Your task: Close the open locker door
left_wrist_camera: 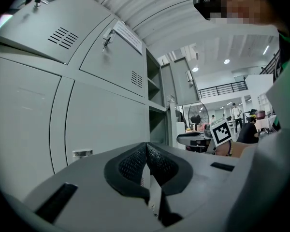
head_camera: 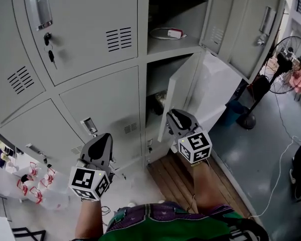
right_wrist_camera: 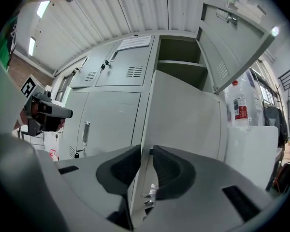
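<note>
**Inspector:** Where is the door standing?

**Assistant:** The open locker door (head_camera: 181, 92) is hanging ajar at one o'clock, lower tier.

**Inspector:** And the grippers?

**Assistant:** The left gripper (head_camera: 103, 139) is showing its jaws pressed together. The right gripper (head_camera: 178, 117) is showing a narrow gap, with the door edge seemingly lining up in it.

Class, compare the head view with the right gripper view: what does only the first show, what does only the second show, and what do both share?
Only the head view shows the standing fan and the wooden floor boards. Only the right gripper view shows a red-labelled bottle and the right gripper with its fingers slightly apart, gripping nothing. Both show the open locker door and the left gripper.
</note>
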{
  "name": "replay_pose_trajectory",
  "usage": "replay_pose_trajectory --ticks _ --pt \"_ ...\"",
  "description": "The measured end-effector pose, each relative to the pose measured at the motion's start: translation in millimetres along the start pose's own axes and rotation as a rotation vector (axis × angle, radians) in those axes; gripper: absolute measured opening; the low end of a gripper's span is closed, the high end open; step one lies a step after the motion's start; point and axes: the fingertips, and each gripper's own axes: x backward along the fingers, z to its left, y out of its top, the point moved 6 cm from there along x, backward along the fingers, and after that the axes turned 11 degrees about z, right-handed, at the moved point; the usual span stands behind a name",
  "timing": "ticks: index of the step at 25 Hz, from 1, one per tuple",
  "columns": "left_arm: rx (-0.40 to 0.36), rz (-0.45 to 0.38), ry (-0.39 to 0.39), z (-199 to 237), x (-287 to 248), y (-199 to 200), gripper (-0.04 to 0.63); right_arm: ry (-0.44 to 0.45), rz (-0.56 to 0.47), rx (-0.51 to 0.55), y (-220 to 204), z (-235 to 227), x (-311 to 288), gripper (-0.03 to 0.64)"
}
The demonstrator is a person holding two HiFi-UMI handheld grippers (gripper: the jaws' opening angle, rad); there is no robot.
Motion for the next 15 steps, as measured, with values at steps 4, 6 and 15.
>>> replay_pose_trajectory --ticks 4,6,15 --pt "0.004 -0.003 0.011 6.7 1.6 -1.1 0.02 0.022 -0.004 -0.002 5.7 1.2 -13.8 0.087" --pt "0.006 -0.003 0.018 10.4 2.9 -1.1 0.02 0.025 -0.007 -0.004 8.4 2.1 -19.9 0.089" --pt "0.01 -0.002 0.05 25.6 8.4 -1.4 0.02 0.043 -0.014 -0.002 18.0 5.9 -41.8 0.087"
